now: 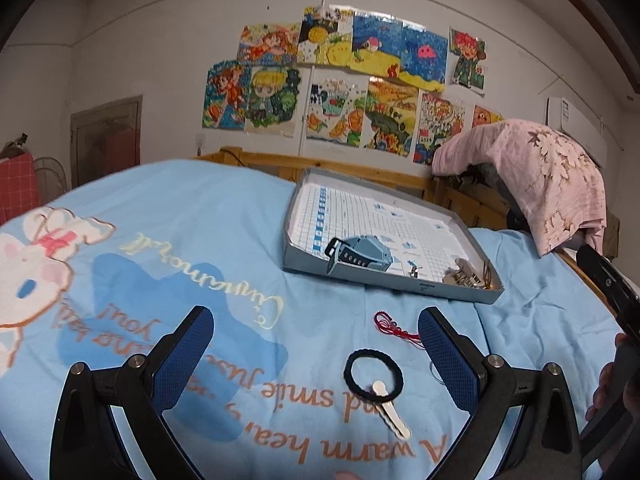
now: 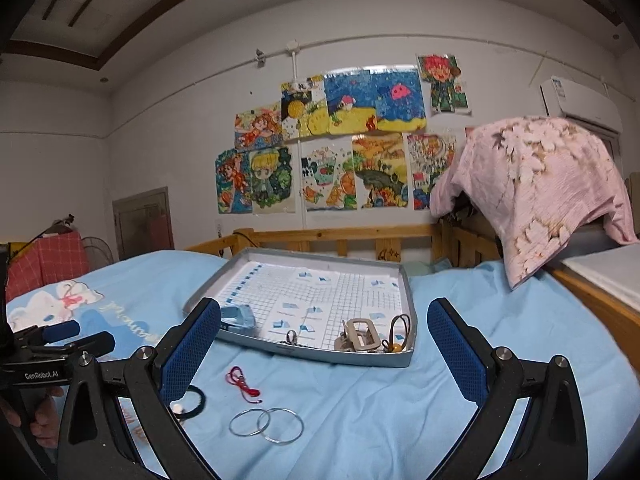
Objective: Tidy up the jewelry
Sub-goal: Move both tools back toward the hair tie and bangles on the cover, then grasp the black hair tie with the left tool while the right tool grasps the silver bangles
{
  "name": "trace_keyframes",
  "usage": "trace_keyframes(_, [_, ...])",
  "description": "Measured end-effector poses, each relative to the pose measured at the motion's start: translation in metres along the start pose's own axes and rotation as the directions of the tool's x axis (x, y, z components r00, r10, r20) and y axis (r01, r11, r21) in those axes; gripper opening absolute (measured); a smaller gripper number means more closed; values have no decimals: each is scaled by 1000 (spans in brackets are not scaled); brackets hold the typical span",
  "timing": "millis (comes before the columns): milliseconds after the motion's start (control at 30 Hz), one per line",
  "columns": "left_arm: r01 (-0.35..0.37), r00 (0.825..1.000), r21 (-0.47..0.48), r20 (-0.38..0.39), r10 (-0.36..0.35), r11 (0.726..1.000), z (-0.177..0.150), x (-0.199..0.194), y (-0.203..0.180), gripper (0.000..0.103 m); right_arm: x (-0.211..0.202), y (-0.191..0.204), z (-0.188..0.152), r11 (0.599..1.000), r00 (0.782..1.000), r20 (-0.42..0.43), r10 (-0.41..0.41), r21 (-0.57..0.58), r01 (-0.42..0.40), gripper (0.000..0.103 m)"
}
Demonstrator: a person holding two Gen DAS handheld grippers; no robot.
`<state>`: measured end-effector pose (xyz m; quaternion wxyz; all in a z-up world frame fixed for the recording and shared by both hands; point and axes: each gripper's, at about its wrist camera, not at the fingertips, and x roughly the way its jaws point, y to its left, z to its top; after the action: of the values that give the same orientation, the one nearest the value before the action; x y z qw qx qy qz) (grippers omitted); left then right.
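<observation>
Blue-padded fingers of the left gripper point(image 1: 316, 344) frame the foreground, spread wide and holding nothing, while the right gripper point(image 2: 324, 338) hangs just as wide and just as bare above a blue bedsheet point(image 2: 460, 380) printed with a cartoon rabbit and lettering. At the far side of the sheet, against a wooden bed rail, sits the grey tray point(image 2: 411, 320), lined with gridded paper and already holding a grey watch point(image 1: 360, 256) near its left corner, a beige hair claw point(image 2: 360, 336), some brown hair ties beside the claw, and a small metal clasp between them. Four pieces lie loose on the sheet, short of the tray: two thin silver bangles point(image 2: 266, 426) overlapping each other, a black hair tie point(image 1: 374, 374) with a silver key point(image 1: 390, 410) resting across its ring, and a red cord point(image 2: 244, 384) nearest the tray's front wall. Sorting appears partly done, with the collecting step under way. Judging by aim, the hair tie and key sit between the left gripper's fingers and look like its next pick; the bangles lie below and between the right gripper's fingers. Either grasp calls for a low, flat approach, since everything lies thin against soft cloth, and the key would likely need separating from the tie so that each can be lifted cleanly into the tray.
</observation>
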<state>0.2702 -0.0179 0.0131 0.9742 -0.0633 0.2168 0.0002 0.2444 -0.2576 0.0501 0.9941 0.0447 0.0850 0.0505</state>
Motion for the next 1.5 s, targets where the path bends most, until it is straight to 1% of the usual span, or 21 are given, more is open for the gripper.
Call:
trace_keyframes(133, [8, 999, -14, -41, -9, 1000, -3, 20, -3, 103, 21, -4, -12, 1000, 999, -52, 5, 15, -4, 101])
trace_keyframes(300, [-2, 994, 6, -107, 3, 1000, -9, 38, -4, 103, 38, -5, -27, 1000, 993, -118, 16, 9, -15, 101])
trace_keyframes(367, [-1, 991, 13, -133, 3, 1000, -13, 43, -4, 103, 45, -6, -33, 999, 987, -158, 39, 23, -36, 101])
trace_keyframes(467, [25, 984, 13, -177, -22, 1000, -22, 52, -2, 102, 59, -8, -45, 996, 965, -248, 82, 44, -73, 101])
trace_keyframes(567, [58, 977, 16, -205, -53, 998, -28, 57, -3, 92, 69, -9, -56, 993, 946, -305, 111, 68, -95, 101])
trace_keyframes(633, [89, 970, 19, -231, -82, 996, -32, 61, -4, 82, 75, -8, -64, 990, 931, -340, 134, 84, -112, 99])
trace_keyframes(667, [103, 966, 21, -242, -95, 994, -34, 63, -4, 79, 77, -7, -66, 989, 926, -350, 141, 86, -118, 93])
trace_keyframes(700, [116, 962, 23, -253, -107, 993, -35, 65, -5, 73, 79, -5, -69, 988, 920, -363, 150, 83, -128, 89])
trace_keyframes(733, [129, 957, 24, -264, -118, 991, -37, 66, -6, 68, 81, -2, -71, 987, 913, -376, 159, 78, -140, 80])
trace_keyframes(767, [138, 954, 23, -270, -127, 990, -39, 68, -7, 66, 83, 1, -74, 986, 906, -389, 164, 72, -148, 74])
trace_keyframes(833, [156, 950, 19, -276, -145, 988, -41, 69, -7, 58, 86, 7, -79, 984, 892, -415, 179, 60, -169, 70])
trace_keyframes(900, [171, 945, 17, -285, -159, 985, -42, 72, -8, 53, 89, 13, -83, 981, 880, -436, 189, 52, -185, 65])
trace_keyframes(933, [178, 943, 17, -290, -166, 984, -43, 73, -8, 50, 90, 15, -85, 980, 874, -446, 193, 47, -192, 60])
trace_keyframes(967, [182, 941, 18, -294, -169, 983, -43, 75, -9, 48, 91, 17, -86, 980, 870, -452, 195, 45, -196, 57])
trace_keyframes(1000, [185, 938, 20, -300, -171, 982, -44, 76, -10, 45, 92, 20, -89, 978, 862, -465, 199, 41, -204, 57])
trace_keyframes(1100, [199, 932, 16, -314, -184, 980, -45, 79, -11, 38, 94, 23, -94, 977, 849, -488, 202, 38, -211, 57])
trace_keyframes(1133, [201, 929, 12, -318, -187, 980, -46, 80, -11, 35, 94, 23, -94, 977, 847, -492, 203, 39, -211, 55])
trace_keyframes(1167, [202, 927, 5, -324, -190, 979, -46, 82, -10, 34, 95, 23, -95, 977, 844, -496, 203, 41, -211, 52])
trace_keyframes(1267, [207, 922, -9, -333, -199, 978, -48, 85, -9, 30, 97, 21, -97, 977, 836, -509, 206, 57, -207, 51])
trace_keyframes(1400, [219, 915, -30, -341, -216, 975, -49, 87, -7, 18, 101, 20, -102, 978, 826, -524, 206, 74, -197, 44])
trace_keyframes(1500, [224, 915, -34, -336, -222, 974, -50, 86, -7, 14, 101, 23, -103, 977, 824, -528, 206, 72, -199, 40])
